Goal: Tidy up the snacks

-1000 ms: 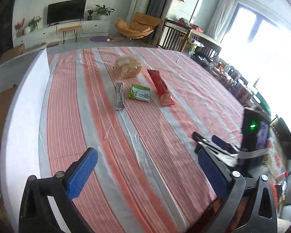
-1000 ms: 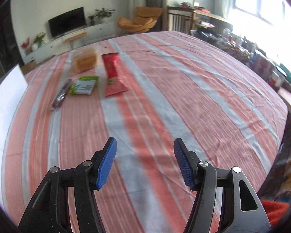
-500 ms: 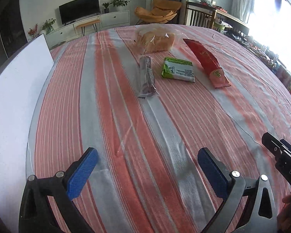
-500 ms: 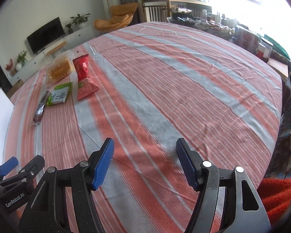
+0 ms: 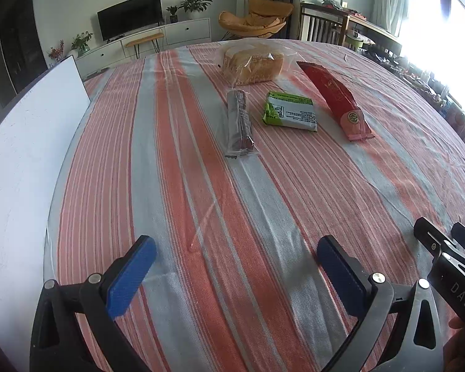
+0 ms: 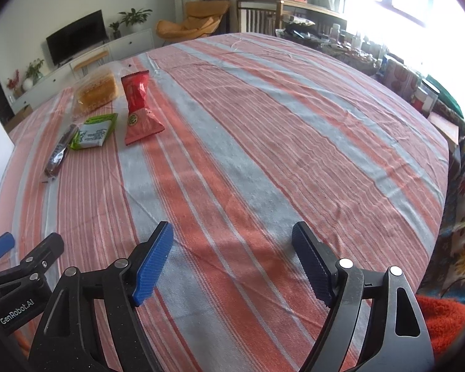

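Striped-cloth bench (image 5: 201,217), four snacks at far end: bagged bread (image 5: 252,65) soft, grab bag top; dark bar (image 5: 239,123), green pack (image 5: 290,111), red pouch (image 5: 336,97) light, slick; left gripper (image 5: 235,274) wide, empty; right gripper (image 6: 232,260) opening, empty.

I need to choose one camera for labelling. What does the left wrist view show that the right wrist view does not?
Only the left wrist view shows the dark wrapped bar at full length from near, and a large stretch of the white board.

Only the right wrist view shows the table's far right edge and the cluttered shelf by the window.

Both show the bagged bread, green packet, red packet, striped tablecloth, and two empty grippers; the right gripper is opening.
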Available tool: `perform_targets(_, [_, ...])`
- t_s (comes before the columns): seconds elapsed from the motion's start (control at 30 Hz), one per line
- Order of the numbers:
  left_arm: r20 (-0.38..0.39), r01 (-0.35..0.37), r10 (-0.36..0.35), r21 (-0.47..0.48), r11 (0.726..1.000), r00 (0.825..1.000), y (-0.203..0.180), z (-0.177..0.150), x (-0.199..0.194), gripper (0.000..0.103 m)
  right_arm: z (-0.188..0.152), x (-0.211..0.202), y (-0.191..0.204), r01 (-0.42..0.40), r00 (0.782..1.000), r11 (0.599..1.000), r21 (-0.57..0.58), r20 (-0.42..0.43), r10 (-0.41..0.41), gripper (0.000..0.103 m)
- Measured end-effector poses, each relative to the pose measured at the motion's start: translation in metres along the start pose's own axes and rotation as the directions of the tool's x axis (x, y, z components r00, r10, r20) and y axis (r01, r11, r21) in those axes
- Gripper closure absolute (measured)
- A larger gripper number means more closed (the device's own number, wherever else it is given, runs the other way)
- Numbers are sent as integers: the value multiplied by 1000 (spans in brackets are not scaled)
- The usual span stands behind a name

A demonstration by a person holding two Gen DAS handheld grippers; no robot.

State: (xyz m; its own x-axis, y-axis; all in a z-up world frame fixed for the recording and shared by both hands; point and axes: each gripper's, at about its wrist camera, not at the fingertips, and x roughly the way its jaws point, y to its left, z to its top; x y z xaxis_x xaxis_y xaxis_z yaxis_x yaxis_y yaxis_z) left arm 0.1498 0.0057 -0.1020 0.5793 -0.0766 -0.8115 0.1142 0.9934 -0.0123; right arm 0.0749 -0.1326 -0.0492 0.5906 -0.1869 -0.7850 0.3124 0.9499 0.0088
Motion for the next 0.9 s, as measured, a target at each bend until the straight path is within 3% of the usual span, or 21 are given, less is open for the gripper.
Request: perform_targets(0.9, [0,0,0,-1,1000,1000,0,0,1,0,0,-2,1,-3,1000,1000,-6,0,3,17])
